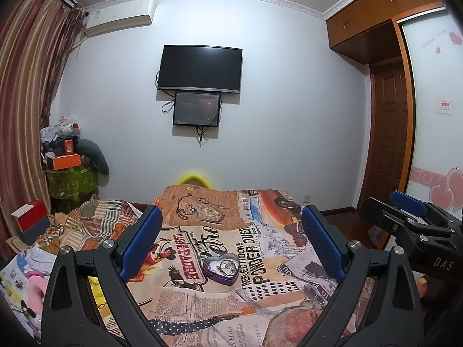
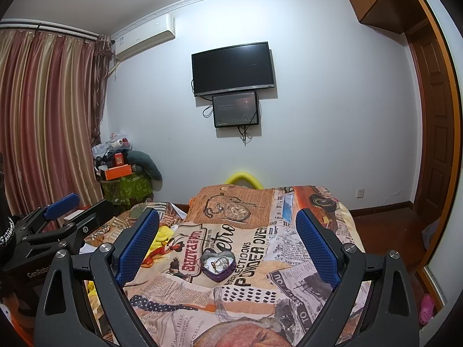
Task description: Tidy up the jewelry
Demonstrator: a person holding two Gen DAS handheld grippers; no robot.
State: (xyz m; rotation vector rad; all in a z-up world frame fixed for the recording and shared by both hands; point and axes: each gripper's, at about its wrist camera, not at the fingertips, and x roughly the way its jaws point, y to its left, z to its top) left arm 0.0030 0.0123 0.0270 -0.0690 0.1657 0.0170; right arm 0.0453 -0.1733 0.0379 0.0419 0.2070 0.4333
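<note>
Left wrist view: left gripper (image 1: 231,245) spread wide, empty, well short of tin (image 1: 221,269) on bedspread (image 1: 202,312); rings and chains heaped inside. Best approached slowly from above, one piece pinched clear of tangle. Right gripper (image 2: 228,248) likewise apart, empty. Right wrist view alone catches pink shoe (image 2: 426,308), right of tin.

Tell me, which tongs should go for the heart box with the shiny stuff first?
Probably the left tongs, though it's close. Both are open and empty, and the heart-shaped tin sits almost centred between the left's fingers, appearing slightly nearer. From the right tongs, the tin sits a bit left of centre.
</note>
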